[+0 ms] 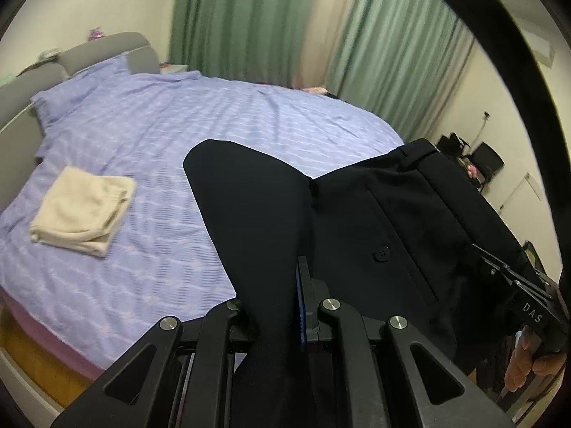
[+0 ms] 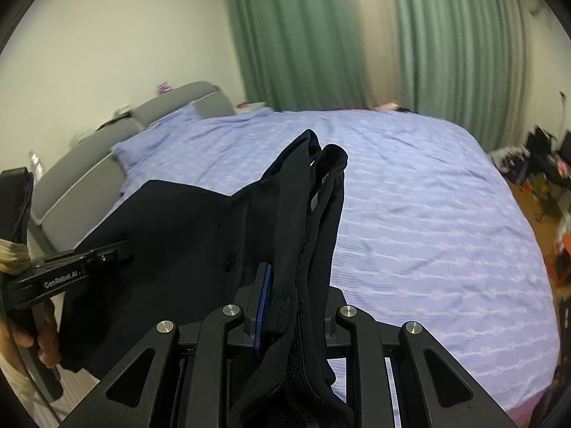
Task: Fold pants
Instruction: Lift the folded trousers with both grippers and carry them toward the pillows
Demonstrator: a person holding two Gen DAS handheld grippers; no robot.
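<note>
The black pants (image 1: 357, 221) hang in the air above the purple bed (image 1: 214, 117), held between both grippers. My left gripper (image 1: 282, 285) is shut on the pants' fabric near one edge; the back pocket with a button faces the camera. My right gripper (image 2: 289, 285) is shut on the waistband end of the pants (image 2: 200, 235), whose band folds over the jaws. The right gripper also shows at the right of the left wrist view (image 1: 499, 271), and the left gripper at the left of the right wrist view (image 2: 117, 249).
A folded beige garment (image 1: 82, 210) lies on the bed's left side. A grey headboard (image 1: 103, 50) and purple pillow (image 1: 75, 92) are at the far left. Green curtains (image 1: 249, 18) hang behind. Clutter (image 2: 542, 164) sits on the floor at the right.
</note>
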